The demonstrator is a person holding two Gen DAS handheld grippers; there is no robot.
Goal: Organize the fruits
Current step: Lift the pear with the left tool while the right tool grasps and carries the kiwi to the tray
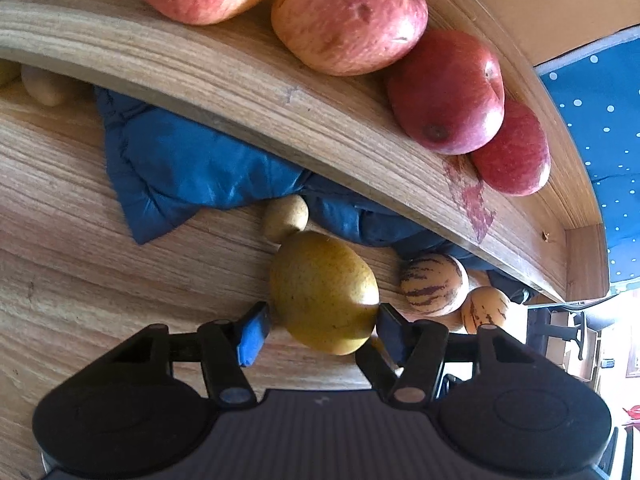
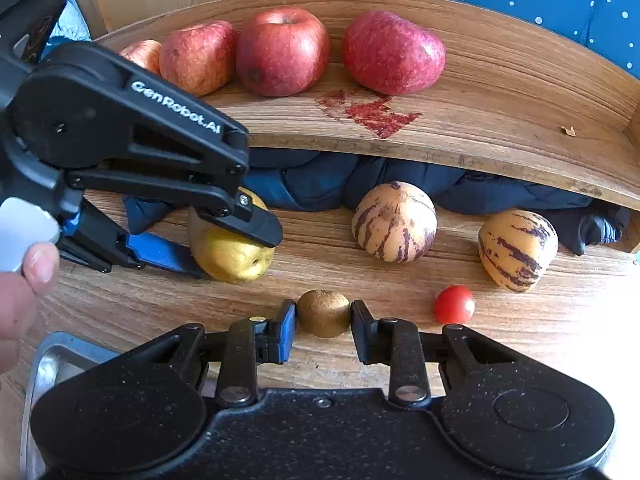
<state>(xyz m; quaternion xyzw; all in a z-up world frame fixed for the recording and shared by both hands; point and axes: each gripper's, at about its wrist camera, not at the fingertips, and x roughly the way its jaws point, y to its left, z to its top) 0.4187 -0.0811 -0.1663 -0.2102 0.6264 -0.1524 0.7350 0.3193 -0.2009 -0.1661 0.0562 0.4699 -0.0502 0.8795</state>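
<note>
My left gripper (image 1: 322, 330) has its jaws around a yellow-green pear (image 1: 324, 292) on the lower wooden shelf; the right pad touches it and the left pad stands a little off. It also shows in the right wrist view (image 2: 234, 254), with the left gripper (image 2: 224, 248) over it. My right gripper (image 2: 323, 328) is shut on a small brown kiwi (image 2: 323, 313) at the shelf's front. Several red apples (image 2: 282, 50) sit on the upper shelf (image 2: 500, 92). Two striped yellow melons (image 2: 394, 222) (image 2: 518, 250) stand on the lower shelf.
A cherry tomato (image 2: 454, 304) lies right of the kiwi. A dark blue cloth (image 2: 320, 180) is bunched under the upper shelf. Another small kiwi (image 1: 286, 218) lies behind the pear. A metal tray edge (image 2: 44, 364) is at lower left. A red stain (image 2: 370, 112) marks the upper shelf.
</note>
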